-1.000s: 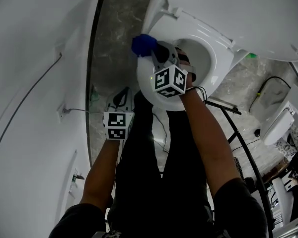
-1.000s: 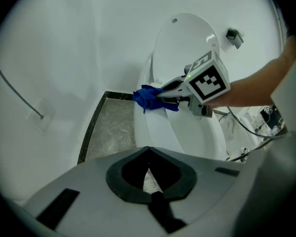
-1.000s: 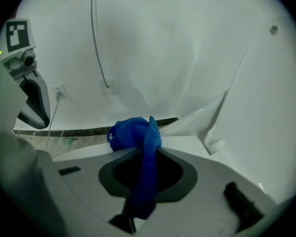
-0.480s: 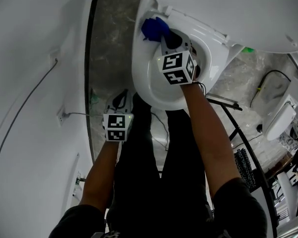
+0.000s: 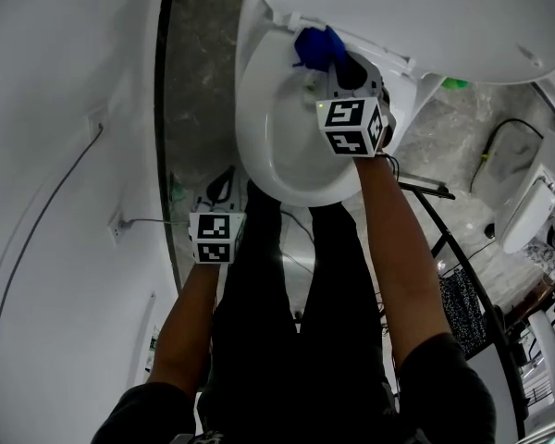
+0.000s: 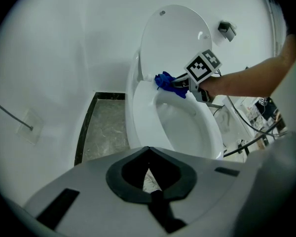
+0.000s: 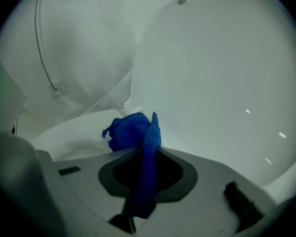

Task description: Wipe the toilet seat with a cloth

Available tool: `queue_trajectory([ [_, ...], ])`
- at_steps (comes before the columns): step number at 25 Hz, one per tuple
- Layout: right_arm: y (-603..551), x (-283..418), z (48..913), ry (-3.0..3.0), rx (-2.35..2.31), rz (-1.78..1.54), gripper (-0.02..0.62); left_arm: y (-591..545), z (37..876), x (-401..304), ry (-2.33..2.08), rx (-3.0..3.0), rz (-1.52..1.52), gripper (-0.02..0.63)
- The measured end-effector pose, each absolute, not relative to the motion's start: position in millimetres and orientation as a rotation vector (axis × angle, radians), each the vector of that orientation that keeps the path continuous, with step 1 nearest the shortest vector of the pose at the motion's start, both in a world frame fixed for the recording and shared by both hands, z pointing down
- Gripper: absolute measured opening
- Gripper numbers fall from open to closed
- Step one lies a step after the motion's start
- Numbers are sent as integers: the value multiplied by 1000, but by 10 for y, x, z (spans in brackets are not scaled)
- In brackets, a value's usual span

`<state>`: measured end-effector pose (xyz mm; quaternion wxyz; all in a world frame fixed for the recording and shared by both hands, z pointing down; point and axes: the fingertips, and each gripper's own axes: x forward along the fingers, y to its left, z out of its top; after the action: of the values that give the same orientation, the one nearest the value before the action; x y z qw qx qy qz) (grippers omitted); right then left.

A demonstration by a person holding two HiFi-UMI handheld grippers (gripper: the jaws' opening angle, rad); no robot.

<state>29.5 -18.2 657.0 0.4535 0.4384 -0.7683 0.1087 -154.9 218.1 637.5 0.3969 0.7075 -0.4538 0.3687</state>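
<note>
A white toilet stands with its lid (image 5: 416,12) raised and its seat (image 5: 259,128) down. My right gripper (image 5: 331,60) is shut on a blue cloth (image 5: 316,46), which presses on the back of the seat by the hinge. The right gripper view shows the cloth (image 7: 135,132) bunched against the seat (image 7: 74,132) with a strip pinched between the jaws. In the left gripper view the cloth (image 6: 166,82) sits at the seat's rear under the lid (image 6: 175,38). My left gripper (image 5: 224,188) hangs shut and empty at the near left of the bowl, over the floor; its jaws meet (image 6: 148,168).
A white wall (image 5: 65,155) with a thin cable runs along the left. A grey marbled floor (image 5: 199,81) lies beside the bowl. Black cables (image 5: 444,239) and a white fixture (image 5: 523,220) lie on the right. The person's dark legs (image 5: 296,322) stand before the bowl.
My right gripper has slid the blue cloth from the seat's left rim round to the back by the hinge. My left gripper has stayed where it was.
</note>
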Motion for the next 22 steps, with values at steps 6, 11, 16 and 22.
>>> queue_trajectory([
  [6, -176, 536, 6567, -1876, 1119, 294, 64, 2125, 6366, -1416, -1127, 1822, 944, 9],
  [11, -126, 405, 6258, -1974, 1094, 315, 64, 2031, 6316, -1322, -1123, 1857, 945, 9],
  [16, 125, 487, 5764, -2057, 1191, 312, 64, 1847, 6172, -1247, -1176, 1866, 904, 9],
  [22, 654, 723, 5282, -2095, 1277, 403, 64, 1609, 5749, -851, -1167, 1971, 838, 9],
])
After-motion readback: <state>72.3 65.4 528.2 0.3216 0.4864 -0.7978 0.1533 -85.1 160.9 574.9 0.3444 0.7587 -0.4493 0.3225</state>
